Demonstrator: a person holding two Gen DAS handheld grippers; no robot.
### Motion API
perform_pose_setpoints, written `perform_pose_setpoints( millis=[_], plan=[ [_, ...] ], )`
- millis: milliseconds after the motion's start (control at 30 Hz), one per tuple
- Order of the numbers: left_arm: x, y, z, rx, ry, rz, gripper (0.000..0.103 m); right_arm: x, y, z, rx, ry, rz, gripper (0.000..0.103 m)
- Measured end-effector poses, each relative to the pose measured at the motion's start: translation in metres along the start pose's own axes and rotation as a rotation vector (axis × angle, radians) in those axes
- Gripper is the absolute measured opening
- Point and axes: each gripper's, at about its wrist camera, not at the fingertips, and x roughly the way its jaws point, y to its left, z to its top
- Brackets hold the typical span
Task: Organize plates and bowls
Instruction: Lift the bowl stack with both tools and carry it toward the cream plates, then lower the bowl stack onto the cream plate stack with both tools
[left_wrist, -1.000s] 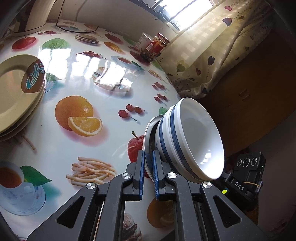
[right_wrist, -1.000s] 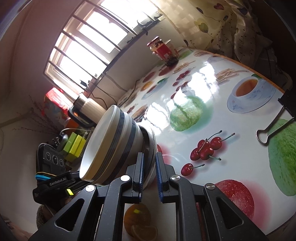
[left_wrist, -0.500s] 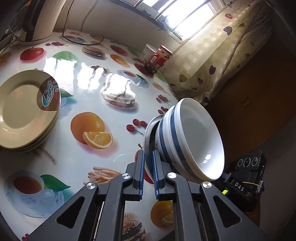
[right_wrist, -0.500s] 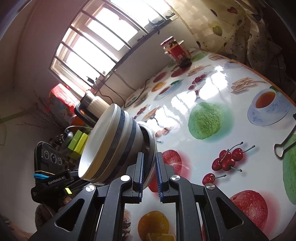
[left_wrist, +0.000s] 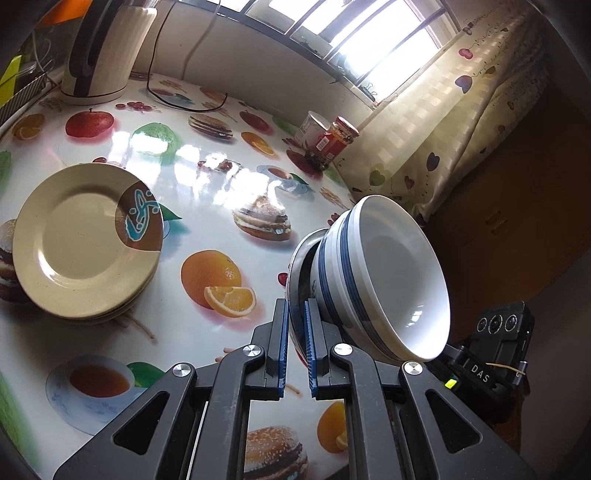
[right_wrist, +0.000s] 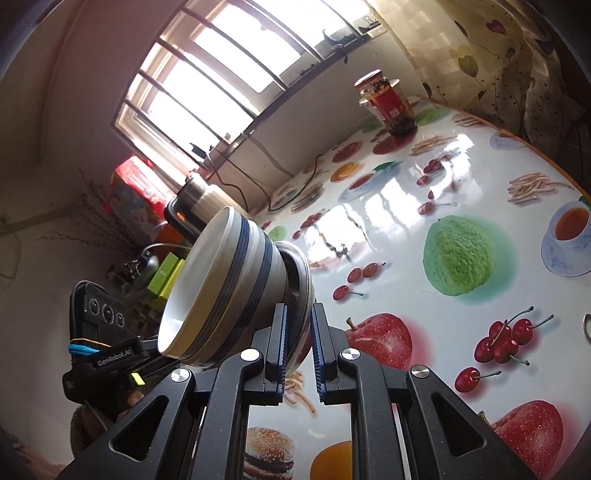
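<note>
Already the tan plates (left_wrist: 86, 240) sit stacked on the worktop (left_wrist: 207, 325); both tools, left tool (left_wrist: 295, 347) and right tool (right_wrist: 298, 345), clench the metal dish (left_wrist: 297, 266) carrying the nested bowls (left_wrist: 384, 280), not yet placed.

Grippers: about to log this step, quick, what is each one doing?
Left gripper: shut on the metal plate under the striped bowls.
Right gripper: shut on the same plate's opposite rim.

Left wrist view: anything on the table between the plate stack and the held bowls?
No objects. In the left wrist view, only bare printed tablecloth separates the plate stack from the bowls; the orange there is print.
</note>
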Motion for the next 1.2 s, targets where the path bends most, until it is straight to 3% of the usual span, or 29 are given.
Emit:
perform_pose_setpoints(
  millis=[1200],
  plan=[
    [-0.059, 0.083, 0.024, -0.116, -0.095, 0.105, 0.008, 0.098, 0.072, 0.011, -0.104, 0.138, 0.078, 0.013]
  ],
)
